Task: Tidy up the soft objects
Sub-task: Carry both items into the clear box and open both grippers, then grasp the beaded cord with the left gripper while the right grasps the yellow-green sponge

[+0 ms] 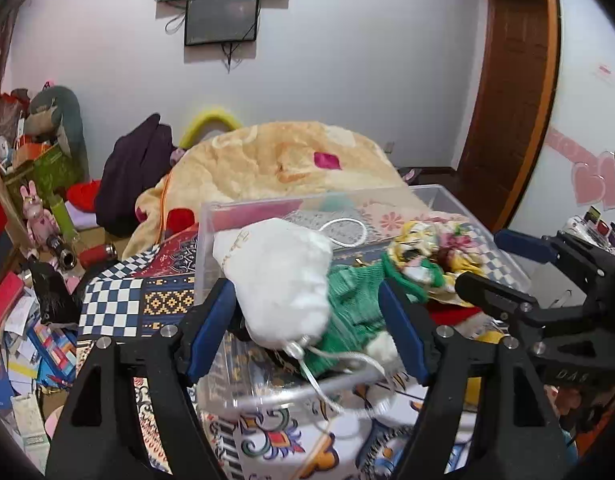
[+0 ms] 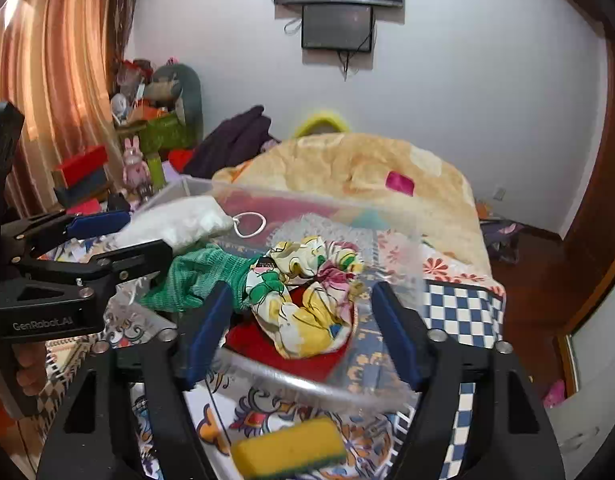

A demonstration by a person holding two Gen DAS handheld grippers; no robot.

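Observation:
A clear plastic bin stands on the patterned bed cover and holds soft things. A white drawstring pouch lies over its near left rim between the wide-open fingers of my left gripper, not pinched. Beside it lie a green knit cloth and a yellow floral cloth. In the right wrist view my right gripper is open over the floral cloth in the bin, with the green cloth and the pouch to its left. A yellow-green sponge lies on the cover below.
A rolled peach blanket lies behind the bin. A dark garment and cluttered boxes and toys fill the left side. A wooden door stands at right. The other gripper shows at each view's edge.

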